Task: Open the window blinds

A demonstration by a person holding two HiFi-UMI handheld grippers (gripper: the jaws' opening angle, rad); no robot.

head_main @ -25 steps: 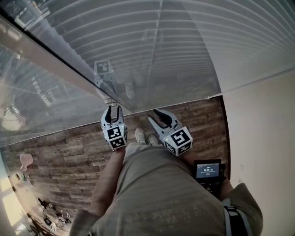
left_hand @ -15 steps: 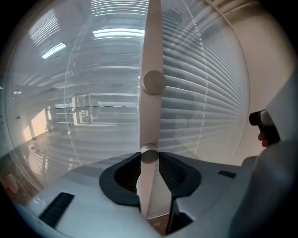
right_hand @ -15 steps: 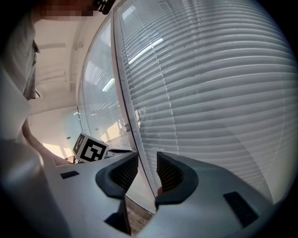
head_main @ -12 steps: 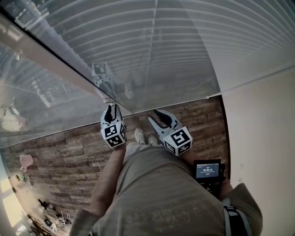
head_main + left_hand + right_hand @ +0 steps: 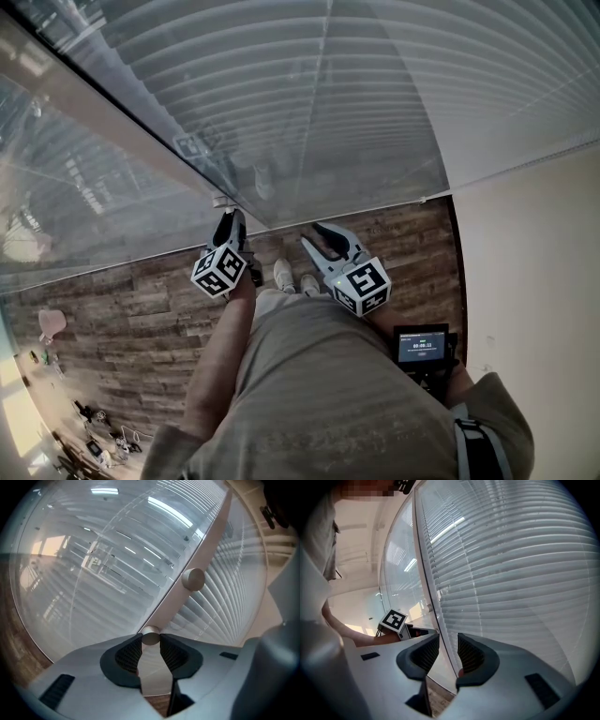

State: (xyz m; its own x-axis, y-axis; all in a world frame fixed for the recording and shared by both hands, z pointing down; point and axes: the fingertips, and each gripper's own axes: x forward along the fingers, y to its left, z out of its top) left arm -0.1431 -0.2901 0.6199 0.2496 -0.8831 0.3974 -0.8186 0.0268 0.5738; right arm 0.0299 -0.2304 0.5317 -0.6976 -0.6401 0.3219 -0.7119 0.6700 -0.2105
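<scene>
White slatted blinds hang behind glass, beside a pale frame post. The post carries two round knobs: a lower knob and an upper knob. My left gripper has just been closing, and its pads now press on the lower knob from both sides. In the head view the left gripper reaches the post with its marker cube rolled to the left. My right gripper stands open in front of the blinds, nothing between its fingers; in the head view the right gripper hangs just right of the left one.
A wood-plank floor lies below, and a beige wall runs along the right. The person's shoes stand close to the glass. A small device with a lit screen sits by the right hand. Small items lie on the floor at lower left.
The left gripper's jaws have narrowed onto the lower knob and the gripper has rolled, swinging its marker cube down to the left. The right gripper has not moved.
</scene>
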